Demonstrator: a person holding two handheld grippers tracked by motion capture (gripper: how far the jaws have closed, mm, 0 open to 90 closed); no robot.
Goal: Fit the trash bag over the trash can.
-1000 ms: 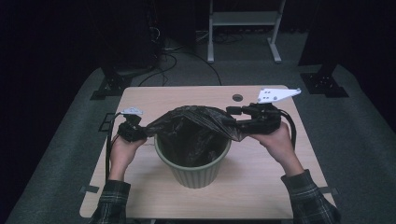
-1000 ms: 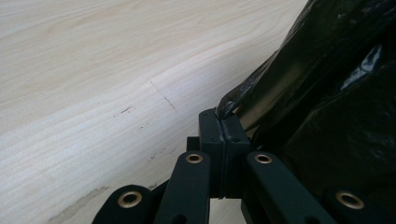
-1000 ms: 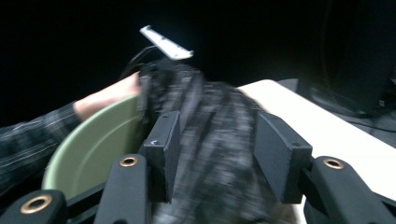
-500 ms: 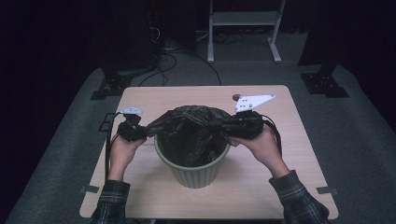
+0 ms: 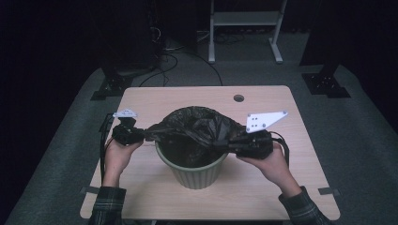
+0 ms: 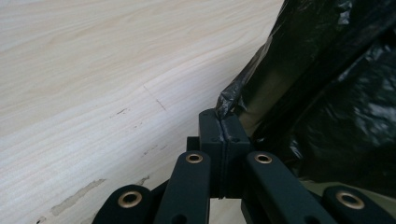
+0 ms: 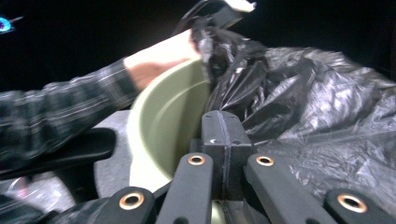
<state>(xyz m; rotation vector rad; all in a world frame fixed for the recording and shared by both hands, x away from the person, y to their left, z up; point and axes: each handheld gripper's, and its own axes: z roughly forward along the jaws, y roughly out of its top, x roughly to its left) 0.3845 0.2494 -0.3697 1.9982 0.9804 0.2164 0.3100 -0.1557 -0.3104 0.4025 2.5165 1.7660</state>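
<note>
A round pale-green plastic waste bin [image 5: 196, 166] stands mid-table, its mouth covered by crinkled black plastic bag film [image 5: 199, 126] stretched between both hands. The light wooden tabletop [image 5: 187, 96] lies bare beyond it and along both side edges, leaving open passage there.

the table [image 5: 281, 164] was pale matt wood grain; the bin [image 5: 195, 171] smooth matt green plastic; its bag [image 5: 197, 126] glossy, crinkled black film.

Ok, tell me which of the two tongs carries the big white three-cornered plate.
The right tongs: a big white plate sits on top. The left tongs carry only a small one.
</note>
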